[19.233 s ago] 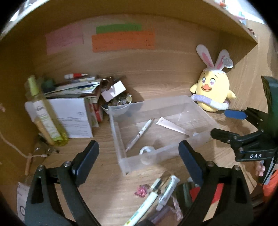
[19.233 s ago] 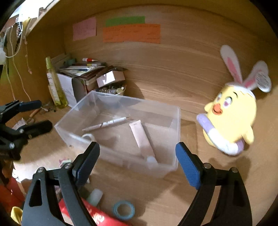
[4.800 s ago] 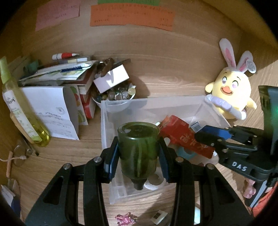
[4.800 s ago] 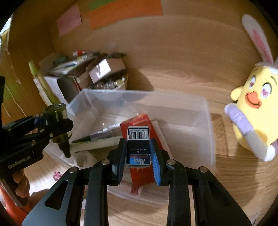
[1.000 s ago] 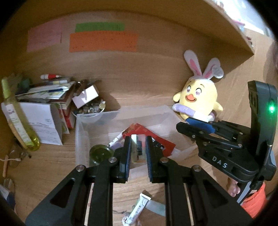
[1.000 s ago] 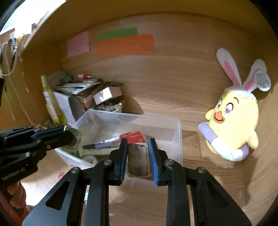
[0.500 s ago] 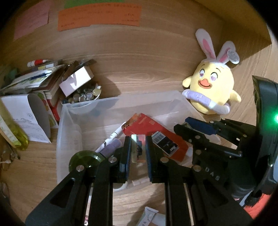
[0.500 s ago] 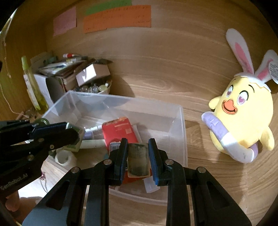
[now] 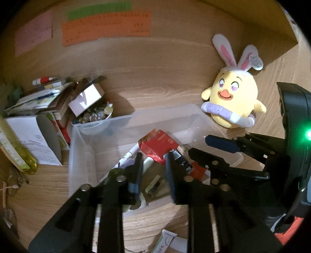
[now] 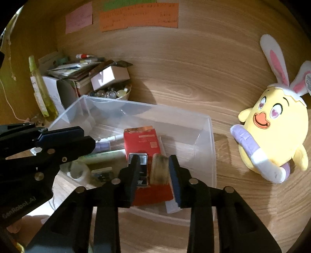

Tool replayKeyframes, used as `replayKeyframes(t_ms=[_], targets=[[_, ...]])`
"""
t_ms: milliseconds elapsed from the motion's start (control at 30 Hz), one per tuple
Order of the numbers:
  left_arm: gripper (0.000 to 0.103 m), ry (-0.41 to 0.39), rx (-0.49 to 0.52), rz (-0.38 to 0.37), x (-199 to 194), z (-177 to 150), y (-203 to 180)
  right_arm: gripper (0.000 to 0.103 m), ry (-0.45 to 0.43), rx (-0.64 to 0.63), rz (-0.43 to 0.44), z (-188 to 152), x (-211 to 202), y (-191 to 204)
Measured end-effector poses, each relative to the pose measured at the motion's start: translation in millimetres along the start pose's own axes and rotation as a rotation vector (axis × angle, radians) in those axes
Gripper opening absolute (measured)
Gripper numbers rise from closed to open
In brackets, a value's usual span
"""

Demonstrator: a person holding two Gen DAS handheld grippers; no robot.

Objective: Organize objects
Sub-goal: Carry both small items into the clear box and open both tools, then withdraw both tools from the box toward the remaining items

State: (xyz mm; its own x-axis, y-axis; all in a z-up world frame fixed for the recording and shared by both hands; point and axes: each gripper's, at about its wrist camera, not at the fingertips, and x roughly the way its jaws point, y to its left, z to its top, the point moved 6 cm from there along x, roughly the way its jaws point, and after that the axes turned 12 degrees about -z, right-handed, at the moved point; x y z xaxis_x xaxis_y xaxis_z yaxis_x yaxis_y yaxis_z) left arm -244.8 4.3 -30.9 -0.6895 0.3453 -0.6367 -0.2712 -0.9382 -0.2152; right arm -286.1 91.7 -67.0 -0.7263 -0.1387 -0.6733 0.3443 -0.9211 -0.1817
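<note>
Moved: both grippers, lower over the bin (image 10: 210, 136).
Left fingers (image 9: 136, 169): just opened, card (image 9: 152, 184) dropped below.
Right fingers (image 10: 174, 171): just opened, brown block (image 10: 159, 171) loose between.

Red packet (image 10: 142, 141); clear bin (image 10: 210, 136); yellow plush chick (image 10: 276, 124), pink-lined white ears; orange note (image 10: 139, 16).

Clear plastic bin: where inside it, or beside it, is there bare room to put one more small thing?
Inside the clear plastic bin, the back strip behind the red packet is bare, and so is the right end. The near left corner is crowded with pens and a tape roll. Outside, bare desk lies between the bin and the plush chick.
</note>
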Motion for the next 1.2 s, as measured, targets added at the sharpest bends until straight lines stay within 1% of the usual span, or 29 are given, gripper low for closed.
replayKeyframes(t_ms=[33, 67, 133, 167, 233, 267, 333, 433, 600, 767, 1000, 1200], targets=[[0.039, -0.009, 0.002, 0.000, -4.9, 0.9, -0.9, 0.037, -0.004, 0.002, 0.005, 0.8, -3.4, -0.3], [0.042, -0.020, 0.004, 0.002, -10.1, 2.0, -1.7, 0.039, -0.011, 0.006, 0.010, 1.5, -8.4, -0.9], [0.052, -0.041, 0.009, 0.005, -20.4, 3.9, -3.3, 0.046, -0.028, 0.009, 0.008, 2.5, -19.8, -1.5], [0.055, -0.052, 0.012, 0.006, -26.8, 4.5, -4.0, 0.047, -0.037, 0.009, 0.005, 3.0, -25.4, -1.3], [0.067, -0.075, 0.011, 0.011, -39.7, 5.4, -4.5, 0.056, -0.055, 0.008, 0.006, 3.0, -36.9, -0.6], [0.070, -0.087, 0.009, 0.013, -46.7, 5.1, -4.5, 0.058, -0.067, 0.008, 0.006, 2.5, -43.4, -0.8], [0.079, -0.104, 0.008, 0.018, -58.5, 3.5, -4.3, 0.065, -0.091, 0.005, 0.007, 0.7, -55.8, -0.8], [0.086, -0.122, 0.014, 0.037, -74.3, -2.2, -2.6, 0.070, -0.113, -0.004, 0.016, -4.7, -71.0, 2.6], [0.092, -0.131, 0.029, 0.073, -95.1, -22.3, 0.4, 0.074, -0.123, -0.025, 0.046, -20.0, -88.1, 12.2], [0.094, -0.093, 0.011, 0.072, -99.5, -49.8, 5.2, 0.074, -0.108, -0.059, 0.075, -41.1, -92.0, 27.8], [0.094, -0.016, -0.025, 0.062, -87.6, -91.5, 9.9, 0.074, -0.024, -0.108, 0.112, -76.4, -77.2, 52.3], [0.094, 0.047, -0.071, 0.038, -75.9, -123.8, 14.1, 0.073, 0.050, -0.127, 0.131, -101.5, -61.3, 62.7]])
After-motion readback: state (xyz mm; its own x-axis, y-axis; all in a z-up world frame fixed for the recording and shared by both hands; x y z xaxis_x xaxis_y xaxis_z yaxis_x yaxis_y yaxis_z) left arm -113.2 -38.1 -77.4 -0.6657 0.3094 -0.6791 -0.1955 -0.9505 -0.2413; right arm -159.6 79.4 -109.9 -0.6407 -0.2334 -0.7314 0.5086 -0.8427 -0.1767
